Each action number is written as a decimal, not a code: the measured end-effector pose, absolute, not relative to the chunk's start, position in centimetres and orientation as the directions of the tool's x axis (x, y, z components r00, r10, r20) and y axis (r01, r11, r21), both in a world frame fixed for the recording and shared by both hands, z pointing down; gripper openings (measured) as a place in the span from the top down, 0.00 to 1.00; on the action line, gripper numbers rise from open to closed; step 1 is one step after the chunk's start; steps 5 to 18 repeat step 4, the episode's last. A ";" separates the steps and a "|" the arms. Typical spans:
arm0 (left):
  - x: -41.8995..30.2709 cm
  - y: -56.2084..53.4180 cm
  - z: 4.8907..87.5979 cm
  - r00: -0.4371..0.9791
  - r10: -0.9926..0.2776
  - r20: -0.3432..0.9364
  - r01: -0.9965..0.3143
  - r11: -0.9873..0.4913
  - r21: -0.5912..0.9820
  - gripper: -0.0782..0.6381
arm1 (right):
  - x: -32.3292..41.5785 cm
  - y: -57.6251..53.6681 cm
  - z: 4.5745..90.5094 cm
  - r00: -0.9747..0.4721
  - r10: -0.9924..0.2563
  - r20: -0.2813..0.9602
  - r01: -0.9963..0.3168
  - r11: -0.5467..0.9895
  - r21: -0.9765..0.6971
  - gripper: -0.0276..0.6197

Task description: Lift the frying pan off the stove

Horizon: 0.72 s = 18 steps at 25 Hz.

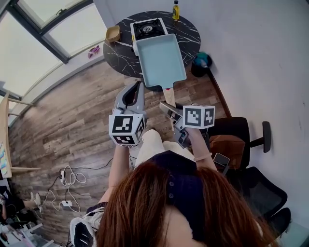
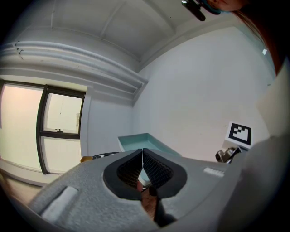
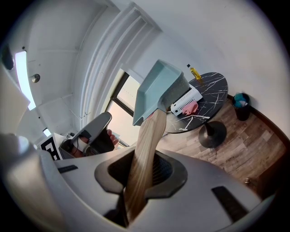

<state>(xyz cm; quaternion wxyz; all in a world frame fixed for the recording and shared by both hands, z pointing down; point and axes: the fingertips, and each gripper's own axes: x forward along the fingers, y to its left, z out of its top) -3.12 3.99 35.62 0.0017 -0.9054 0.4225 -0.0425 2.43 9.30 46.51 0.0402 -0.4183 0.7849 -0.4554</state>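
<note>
A pale blue rectangular frying pan (image 1: 160, 59) with a wooden handle (image 1: 169, 94) hangs in the air, over the near edge of the round black marble table (image 1: 188, 31). My right gripper (image 1: 167, 107) is shut on that handle (image 3: 144, 144), and the pan (image 3: 156, 89) rises tilted ahead of the jaws. Behind the pan, the white single-burner stove (image 1: 147, 29) stands bare on the table. My left gripper (image 1: 131, 92) is held level beside the handle, left of it, with its jaws shut on nothing (image 2: 142, 158). The pan (image 2: 144, 141) shows just beyond them.
A yellow bottle (image 1: 175, 9) and a wooden bowl (image 1: 113, 34) stand on the table. A dark bin (image 1: 200, 62) sits by the wall. Black office chairs (image 1: 251, 140) stand at the right, and cables (image 1: 67, 179) lie on the wood floor at the left.
</note>
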 end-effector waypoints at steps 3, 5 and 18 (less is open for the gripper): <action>-2.9 4.0 35.5 0.644 -0.762 0.071 -0.761 -0.647 -0.041 0.87 | 2.5 9.3 46.6 -0.644 -0.695 0.319 -0.621 0.231 -0.749 0.84; -2.8 4.0 35.4 0.646 -0.761 0.069 -0.760 -0.649 -0.042 0.87 | 2.6 9.3 46.6 -0.644 -0.696 0.319 -0.621 0.230 -0.750 0.84; -2.8 4.0 35.4 0.646 -0.761 0.069 -0.760 -0.649 -0.042 0.87 | 2.6 9.3 46.6 -0.644 -0.696 0.319 -0.621 0.230 -0.750 0.84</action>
